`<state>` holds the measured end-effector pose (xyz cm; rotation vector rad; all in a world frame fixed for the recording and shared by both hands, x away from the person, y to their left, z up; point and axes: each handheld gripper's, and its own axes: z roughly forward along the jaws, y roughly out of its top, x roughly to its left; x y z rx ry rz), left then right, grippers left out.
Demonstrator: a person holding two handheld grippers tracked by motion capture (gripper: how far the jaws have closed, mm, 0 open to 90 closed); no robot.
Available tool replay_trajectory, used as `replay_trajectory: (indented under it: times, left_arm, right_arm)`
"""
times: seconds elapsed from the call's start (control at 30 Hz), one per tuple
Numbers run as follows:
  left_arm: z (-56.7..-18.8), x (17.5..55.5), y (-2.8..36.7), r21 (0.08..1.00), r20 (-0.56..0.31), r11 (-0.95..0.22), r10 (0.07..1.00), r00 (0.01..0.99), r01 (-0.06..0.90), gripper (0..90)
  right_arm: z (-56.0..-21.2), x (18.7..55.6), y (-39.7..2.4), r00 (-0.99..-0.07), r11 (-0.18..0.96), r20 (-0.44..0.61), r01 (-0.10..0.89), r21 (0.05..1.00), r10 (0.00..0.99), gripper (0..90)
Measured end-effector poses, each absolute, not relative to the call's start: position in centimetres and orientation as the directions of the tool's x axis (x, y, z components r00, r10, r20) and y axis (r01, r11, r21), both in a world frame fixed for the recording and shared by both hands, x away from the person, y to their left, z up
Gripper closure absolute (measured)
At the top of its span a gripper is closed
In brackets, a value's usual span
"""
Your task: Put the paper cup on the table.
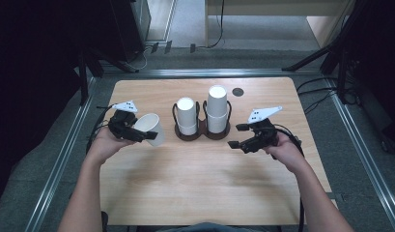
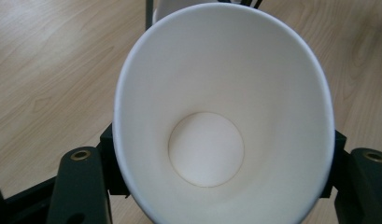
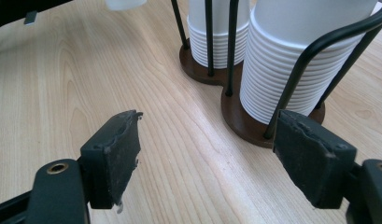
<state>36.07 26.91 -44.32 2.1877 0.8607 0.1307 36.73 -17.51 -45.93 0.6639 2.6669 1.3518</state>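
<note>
Light wood surface (image 1: 195, 179) with rounded corners and a dark round port (image 1: 238, 92) at 1 o'clock. Grey floor (image 1: 359, 145) around it, metal rails (image 1: 60, 159) along both sides. Black stand legs (image 1: 316, 55) and loose cables (image 1: 325, 96) at 2 o'clock; pale cabinet (image 1: 277, 7) at 12 o'clock.

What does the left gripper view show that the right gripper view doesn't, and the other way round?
Left gripper view: the inside of the paper cup, round bottom visible, clamped between the left gripper jaws. Right gripper view: the right gripper with jaws open and nothing between them, facing two ribbed stacks of cups in a wire cup holder on a brown base. Both: the light wooden table.
</note>
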Motion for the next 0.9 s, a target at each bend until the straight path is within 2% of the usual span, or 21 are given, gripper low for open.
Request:
replay_trajectory:
  times: [0.47,0.67,0.9]
  left_arm:
    - [-44.7,37.6,28.7,0.684,-0.177,-0.398,0.722,0.668,0.611,30.3]
    - [-45.3,38.6,29.2,0.664,-0.154,-0.377,0.776,0.612,0.645,29.8]
    - [-46.3,39.4,29.5,0.641,-0.147,-0.379,0.792,0.592,0.667,28.9]
  right_arm:
    - [-46.2,36.7,-17.8,-0.897,0.518,0.121,0.351,0.78,0.425,23.1]
    - [-46.5,36.7,-18.0,-0.894,0.515,0.122,0.354,0.781,0.431,23.1]
    - [-46.6,36.7,-17.9,-0.894,0.521,0.122,0.358,0.775,0.432,23.1]
